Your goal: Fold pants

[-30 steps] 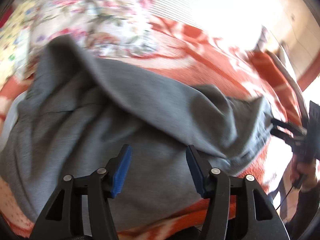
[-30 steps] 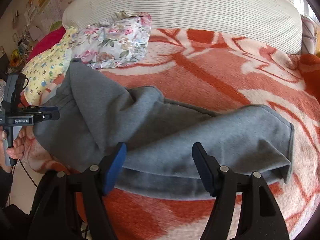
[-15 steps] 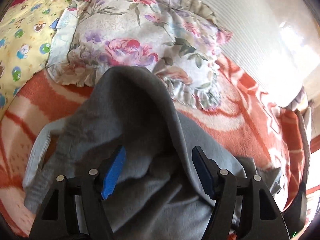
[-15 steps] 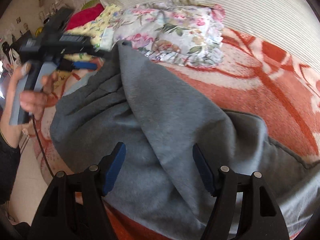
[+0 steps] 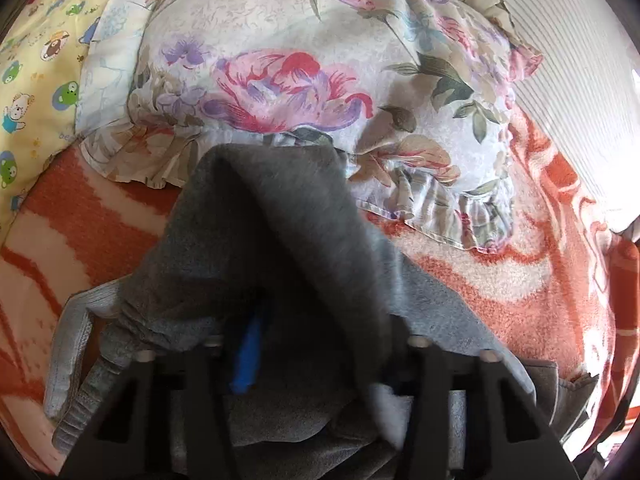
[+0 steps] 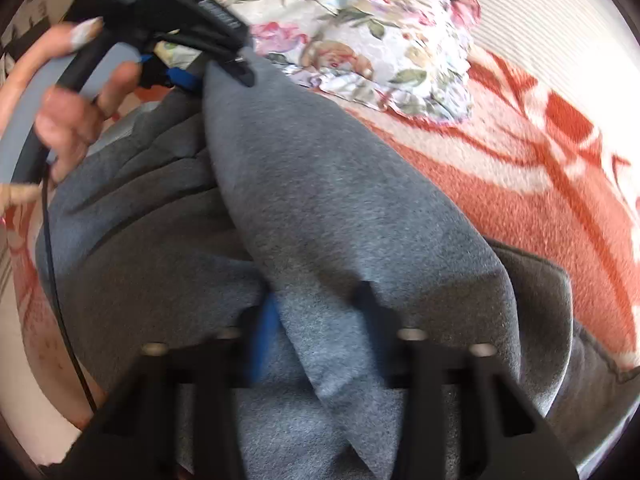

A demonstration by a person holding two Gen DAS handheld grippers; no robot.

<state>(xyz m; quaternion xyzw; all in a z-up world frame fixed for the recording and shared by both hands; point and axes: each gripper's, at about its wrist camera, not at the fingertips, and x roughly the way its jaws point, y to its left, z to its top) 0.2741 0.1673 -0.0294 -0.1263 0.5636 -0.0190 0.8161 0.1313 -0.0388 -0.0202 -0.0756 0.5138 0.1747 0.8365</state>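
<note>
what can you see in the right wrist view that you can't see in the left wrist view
Only the right wrist view shows the person's hand holding the left hand-held gripper, its jaws closing on a raised fold of the grey pants. Only the left wrist view shows the yellow cartoon-print cloth and the pants' waistband. Both show the pants, the floral pillow, the orange patterned blanket, and grey fabric between closing jaws.

Pants: one gray pair [image 5: 304, 240]
Grippers: two, left gripper [image 5: 320, 344] and right gripper [image 6: 316, 320]
Hands: one [image 6: 68, 120]
Flower pillows: one [image 5: 320, 60]
Yellow cartoon cloths: one [image 5: 36, 60]
Orange and white blankets: one [image 5: 520, 280]
Striped cushions: one [image 6: 560, 32]
</note>
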